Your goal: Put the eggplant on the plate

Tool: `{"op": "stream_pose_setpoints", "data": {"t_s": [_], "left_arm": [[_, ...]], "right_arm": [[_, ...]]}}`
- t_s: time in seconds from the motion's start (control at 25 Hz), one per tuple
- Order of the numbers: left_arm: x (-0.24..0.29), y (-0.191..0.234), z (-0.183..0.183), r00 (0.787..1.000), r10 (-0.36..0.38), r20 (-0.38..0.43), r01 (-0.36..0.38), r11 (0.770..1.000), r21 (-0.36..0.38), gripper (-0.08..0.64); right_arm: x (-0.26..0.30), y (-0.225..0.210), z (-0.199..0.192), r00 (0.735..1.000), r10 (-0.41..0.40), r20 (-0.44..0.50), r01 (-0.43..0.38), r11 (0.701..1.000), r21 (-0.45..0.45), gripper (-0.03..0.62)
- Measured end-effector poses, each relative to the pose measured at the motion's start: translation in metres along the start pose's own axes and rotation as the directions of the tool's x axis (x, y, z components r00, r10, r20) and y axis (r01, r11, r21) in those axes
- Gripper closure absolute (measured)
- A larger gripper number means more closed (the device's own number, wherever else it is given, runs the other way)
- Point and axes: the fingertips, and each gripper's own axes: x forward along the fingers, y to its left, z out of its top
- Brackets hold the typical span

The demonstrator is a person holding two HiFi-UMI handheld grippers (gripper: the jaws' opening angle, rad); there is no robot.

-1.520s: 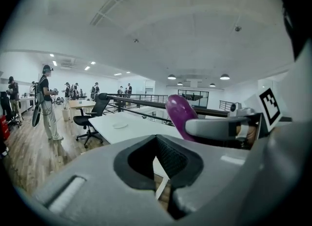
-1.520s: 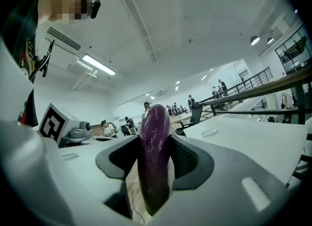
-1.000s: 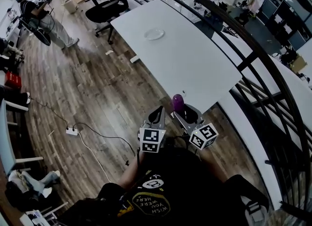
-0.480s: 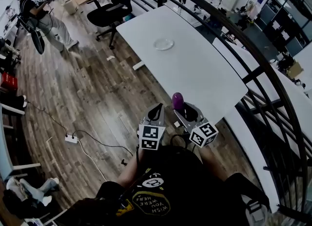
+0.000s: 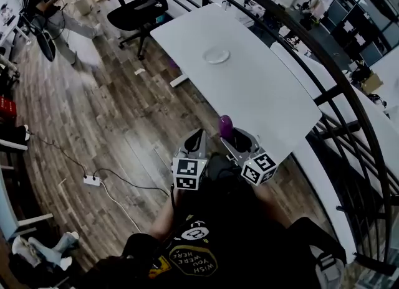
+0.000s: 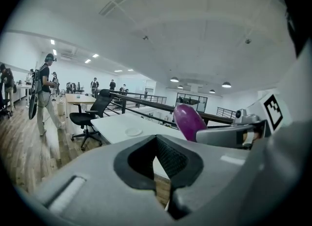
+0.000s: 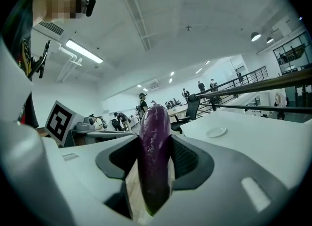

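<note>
R gripper point(image 7: 154, 159) clamps eggplant point(image 5: 225, 124) upright, L gripper point(image 6: 163, 161) closed, empty — keep grip firm, cross bench point(image 5: 268, 94) to plate point(image 5: 217, 55), lower gently.

My left tongs point(image 5: 197, 137) and right tongs point(image 5: 232, 141) are held out in front of me, side by side, both pointing slightly downward. The right tongs clamp an upright eggplant point(image 5: 225, 126). The left jaws sit closed together, empty.

Wood floor point(image 5: 124, 126), white table point(image 5: 262, 94), black chair point(image 5: 129, 15)
</note>
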Motion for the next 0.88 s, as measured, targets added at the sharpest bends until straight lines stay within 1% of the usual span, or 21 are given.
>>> {"op": "stream_pose_setpoints", "data": {"t_s": [0.16, 0.24, 0.36, 0.48, 0.56, 0.72, 0.8, 0.88], "left_arm": [[0.014, 0.012, 0.0, 1.0, -0.02, -0.01, 0.02, 1.0, -0.005, 0.555], [0.024, 0.018, 0.001, 0.999, -0.034, -0.019, 0.034, 0.999, 0.011, 0.555], [0.038, 0.033, 0.002, 0.997, -0.051, -0.049, 0.053, 0.998, 0.035, 0.555], [0.054, 0.056, 0.008, 0.996, -0.04, -0.079, 0.043, 0.999, 0.034, 0.555], [0.066, 0.073, 0.018, 0.996, -0.03, -0.082, 0.033, 0.999, 0.033, 0.555], [0.104, 0.099, 0.048, 0.999, -0.033, -0.041, 0.034, 0.999, 0.017, 0.555], [0.124, 0.108, 0.061, 0.999, -0.029, -0.028, 0.03, 0.999, 0.042, 0.555], [0.144, 0.116, 0.073, 0.999, -0.022, -0.032, 0.024, 0.997, 0.074, 0.555]], "right_arm": [[0.022, -0.006, 0.007, 1.0, -0.001, -0.008, 0.001, 1.0, -0.009, 0.387], [0.033, -0.012, 0.009, 1.0, -0.001, -0.011, 0.001, 1.0, -0.006, 0.387], [0.052, -0.024, 0.014, 1.0, 0.006, -0.007, -0.006, 1.0, 0.023, 0.387], [0.079, -0.041, 0.022, 1.0, 0.014, -0.007, -0.014, 0.999, 0.038, 0.387], [0.1, -0.052, 0.03, 1.0, 0.021, -0.005, -0.02, 0.999, 0.036, 0.387], [0.136, -0.079, 0.054, 0.999, 0.022, 0.033, -0.023, 0.999, 0.024, 0.387], [0.145, -0.095, 0.061, 0.999, 0.012, 0.047, -0.014, 0.999, 0.032, 0.387], [0.151, -0.115, 0.066, 0.999, -0.005, 0.054, 0.002, 0.999, 0.046, 0.387]]}}
